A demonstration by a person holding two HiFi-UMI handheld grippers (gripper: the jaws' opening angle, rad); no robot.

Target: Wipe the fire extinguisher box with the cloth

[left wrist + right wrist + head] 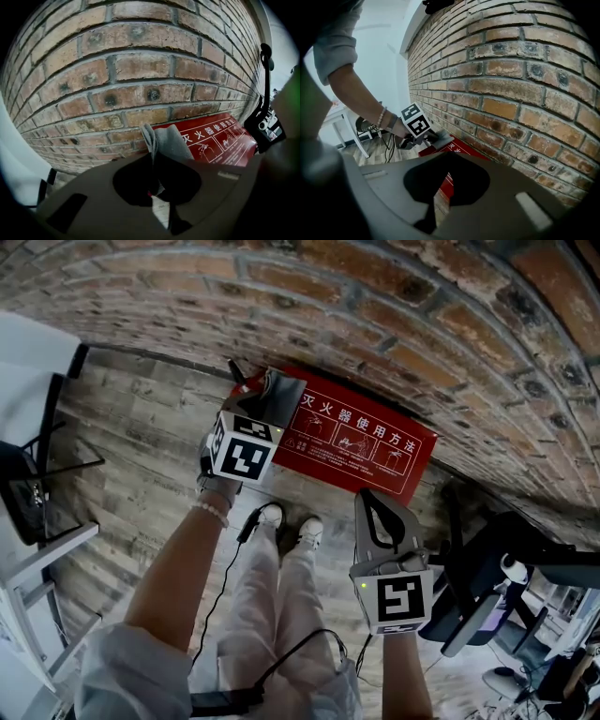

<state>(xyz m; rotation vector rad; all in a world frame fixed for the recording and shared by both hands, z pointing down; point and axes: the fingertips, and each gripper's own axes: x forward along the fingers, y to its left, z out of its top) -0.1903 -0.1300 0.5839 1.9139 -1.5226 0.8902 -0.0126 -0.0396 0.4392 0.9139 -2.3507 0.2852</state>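
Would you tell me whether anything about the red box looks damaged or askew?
Nothing stands out: the red fire extinguisher box lies straight along the brick wall with no visible damage, and the left gripper grips the bunched grey cloth over one end.

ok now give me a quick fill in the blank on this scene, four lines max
1. The gray cloth is clamped in the ____ gripper.
2. The fire extinguisher box is coloured ____.
3. The box sits at the foot of a wall built of ____.
4. The right gripper has its jaws together with ____ between them.

Missing words: left; red; brick; nothing
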